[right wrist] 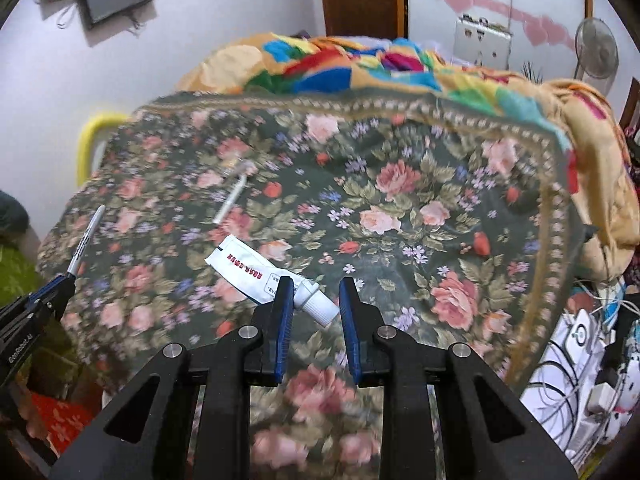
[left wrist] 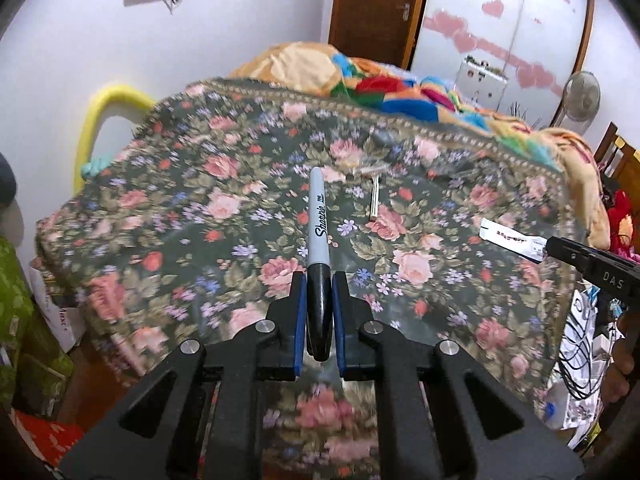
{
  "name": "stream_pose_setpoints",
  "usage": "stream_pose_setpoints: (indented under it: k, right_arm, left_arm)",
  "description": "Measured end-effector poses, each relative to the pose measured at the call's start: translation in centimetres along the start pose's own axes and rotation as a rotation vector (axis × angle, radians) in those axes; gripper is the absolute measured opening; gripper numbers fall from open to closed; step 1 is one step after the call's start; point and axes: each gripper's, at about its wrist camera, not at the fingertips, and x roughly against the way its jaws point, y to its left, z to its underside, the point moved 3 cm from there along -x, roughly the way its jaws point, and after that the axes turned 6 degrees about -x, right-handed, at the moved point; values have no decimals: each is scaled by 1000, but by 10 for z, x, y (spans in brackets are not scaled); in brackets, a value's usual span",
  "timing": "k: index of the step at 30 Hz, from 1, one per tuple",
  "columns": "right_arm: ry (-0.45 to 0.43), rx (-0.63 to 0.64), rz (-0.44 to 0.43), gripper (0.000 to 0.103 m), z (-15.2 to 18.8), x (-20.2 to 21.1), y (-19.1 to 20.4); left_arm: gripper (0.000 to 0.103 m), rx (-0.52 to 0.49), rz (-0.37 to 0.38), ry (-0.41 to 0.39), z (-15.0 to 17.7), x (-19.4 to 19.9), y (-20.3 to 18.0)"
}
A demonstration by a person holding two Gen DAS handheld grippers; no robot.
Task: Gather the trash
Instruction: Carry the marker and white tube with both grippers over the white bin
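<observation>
Clamped in the left gripper, the marker points straight ahead over the bed.

Right view: right gripper pinches the tube by its cap end, its body slanting far-left above the bed.

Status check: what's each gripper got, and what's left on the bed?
Left gripper shut on marker. Right gripper shut on white tube, cap end. Small stick and clear wrapper on floral cover. Nothing blocking.
</observation>
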Motion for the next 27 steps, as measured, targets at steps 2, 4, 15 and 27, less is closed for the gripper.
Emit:
stream_pose_setpoints:
  k: [2,4,15,27]
  right_arm:
    - [-15,8,-12,21,2,18,6]
    - [-33,23,-24,21,6,36,14]
    - [-95,144,-98,21,40,104,81]
    - [-103,281,-212,21,94,147,176]
  left_arm:
    - [11,2,-8,-22,4,24,3]
    - [11,6,-17,-42,9,46,5]
    - [11,44,-80,-124,52,155,38]
    - [11,130,-188,-162,113,236,106]
